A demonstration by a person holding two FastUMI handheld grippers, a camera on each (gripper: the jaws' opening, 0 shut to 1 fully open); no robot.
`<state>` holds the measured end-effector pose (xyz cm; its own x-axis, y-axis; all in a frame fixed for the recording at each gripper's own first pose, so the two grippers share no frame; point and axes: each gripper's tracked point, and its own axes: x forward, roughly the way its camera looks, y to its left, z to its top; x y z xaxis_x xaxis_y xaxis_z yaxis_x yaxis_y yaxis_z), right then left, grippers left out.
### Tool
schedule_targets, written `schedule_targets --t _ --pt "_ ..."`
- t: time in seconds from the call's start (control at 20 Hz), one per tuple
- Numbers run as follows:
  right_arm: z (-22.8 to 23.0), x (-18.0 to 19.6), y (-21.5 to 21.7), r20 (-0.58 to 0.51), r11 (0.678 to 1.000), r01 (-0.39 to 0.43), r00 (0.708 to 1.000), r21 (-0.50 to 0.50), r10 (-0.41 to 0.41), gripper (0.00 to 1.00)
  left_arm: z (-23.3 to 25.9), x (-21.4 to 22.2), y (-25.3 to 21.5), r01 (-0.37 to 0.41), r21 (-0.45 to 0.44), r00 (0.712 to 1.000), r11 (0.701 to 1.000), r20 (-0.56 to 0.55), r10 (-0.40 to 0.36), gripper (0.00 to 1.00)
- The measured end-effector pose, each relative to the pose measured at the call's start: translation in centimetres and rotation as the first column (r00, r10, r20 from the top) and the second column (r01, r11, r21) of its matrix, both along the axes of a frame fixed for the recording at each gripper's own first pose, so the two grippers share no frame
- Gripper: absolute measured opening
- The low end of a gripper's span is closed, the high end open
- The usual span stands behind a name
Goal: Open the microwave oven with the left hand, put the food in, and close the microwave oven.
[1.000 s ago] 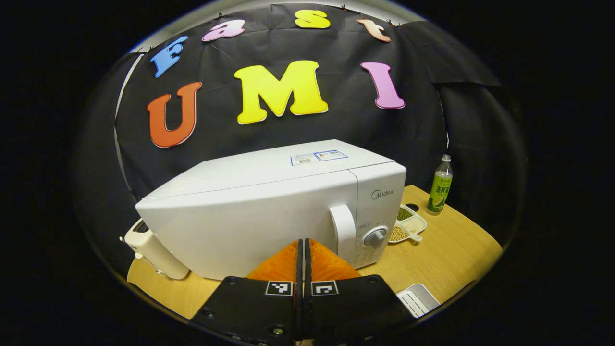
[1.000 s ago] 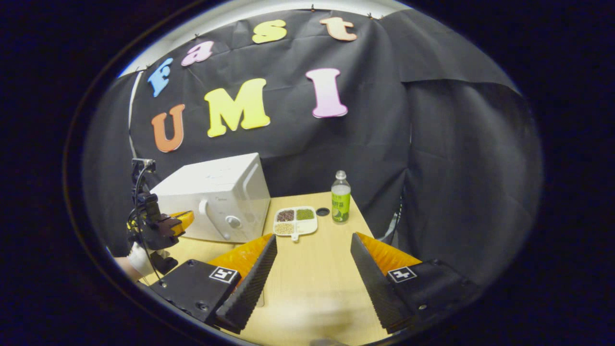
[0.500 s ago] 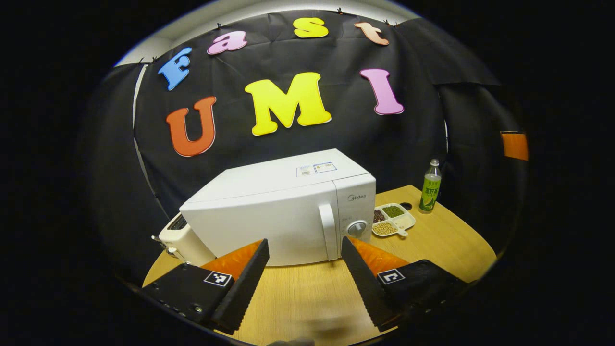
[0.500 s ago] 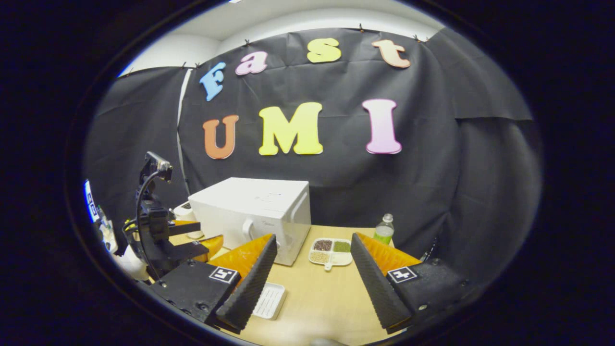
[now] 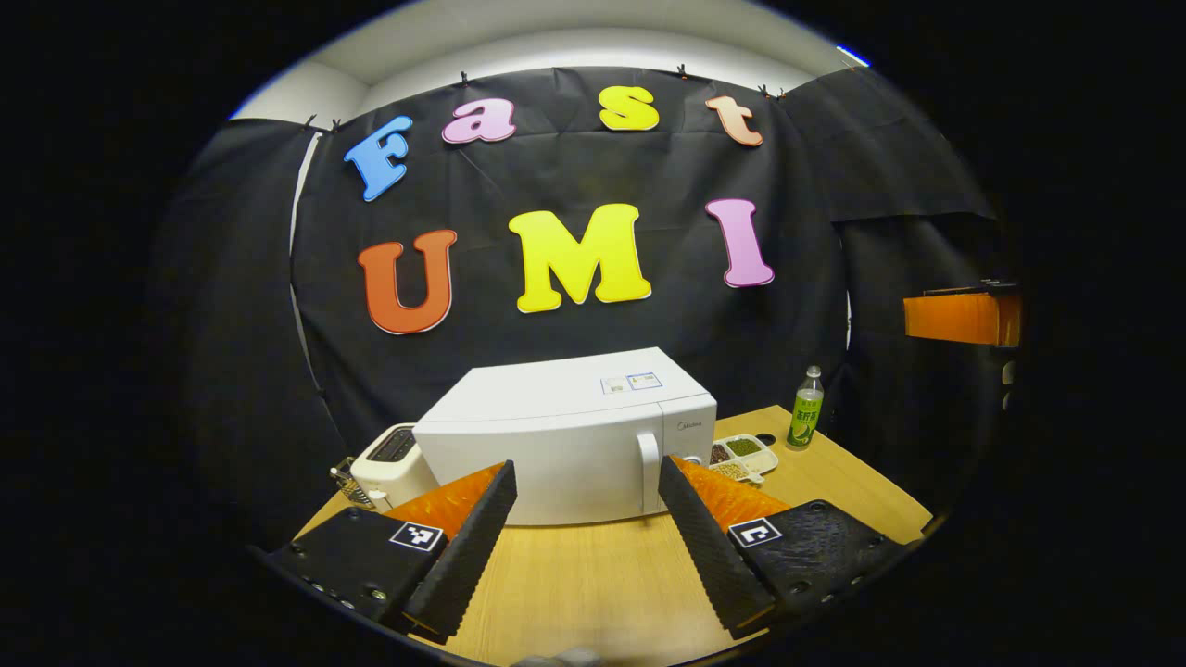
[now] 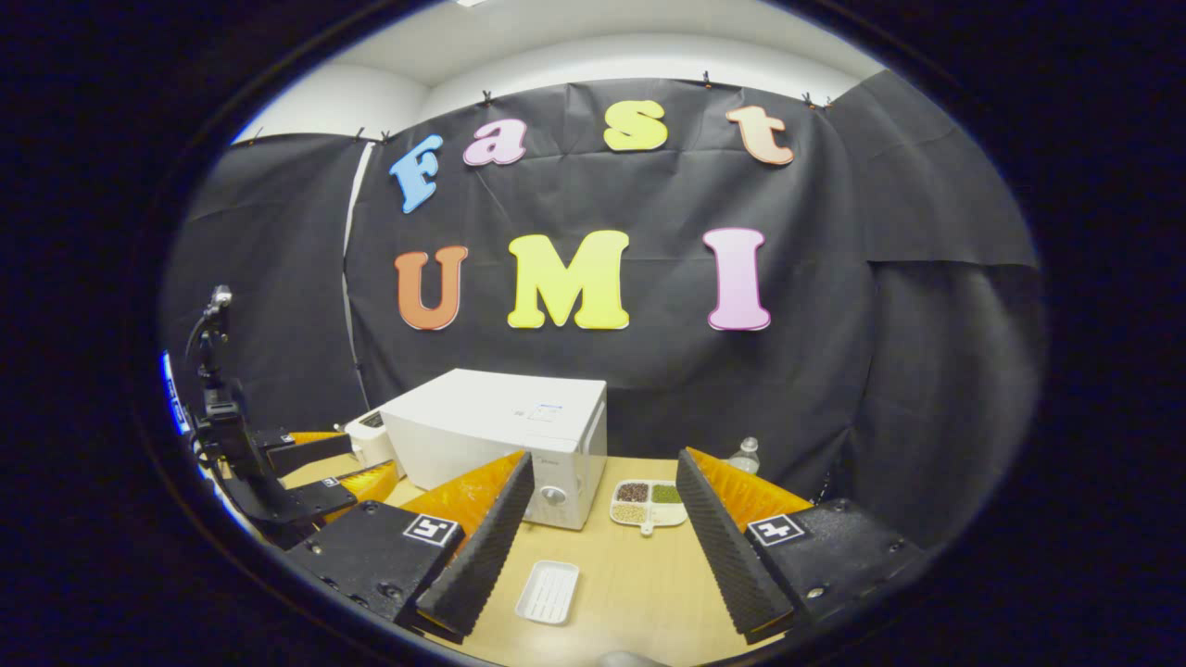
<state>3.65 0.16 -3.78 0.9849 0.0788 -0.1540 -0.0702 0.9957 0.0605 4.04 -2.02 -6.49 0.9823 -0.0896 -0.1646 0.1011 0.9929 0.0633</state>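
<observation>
well back from the microwave [image 5: 567, 435], door shut, both grippers, left gripper [image 5: 586, 533] & right gripper [image 6: 602, 535], w/ jaws wide open, empty, over worktop [image 5: 593, 574].

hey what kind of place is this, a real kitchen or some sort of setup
Most likely a staged recording booth, not a real kitchen: a microwave oven, a toaster and a divided dish of beans sit on a wooden table backed by black cloth.

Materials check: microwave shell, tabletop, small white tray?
Microwave: smooth white matte shell, probably painted metal or plastic; can't tell which.
Tabletop: light wood grain, likely laminate or veneer.
Small white tray: ribbed, evenly white, looks like moulded plastic.
</observation>
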Motion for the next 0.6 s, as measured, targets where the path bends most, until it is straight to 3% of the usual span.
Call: schedule_targets --t 0.4,0.6 --pt "2.5 -4.1 0.3 0.064 0.994 0.105 0.992 0.018 -0.106 0.98 5.4 -5.2 8.2 -0.071 -0.074 0.995 0.995 0.068 0.076 0.96" --pt "3.3 -5.3 -0.2 0.069 0.989 0.144 0.987 0.028 -0.146 0.98 7.2 -7.2 10.2 -0.064 -0.092 0.992 0.994 0.1 0.073 0.95"
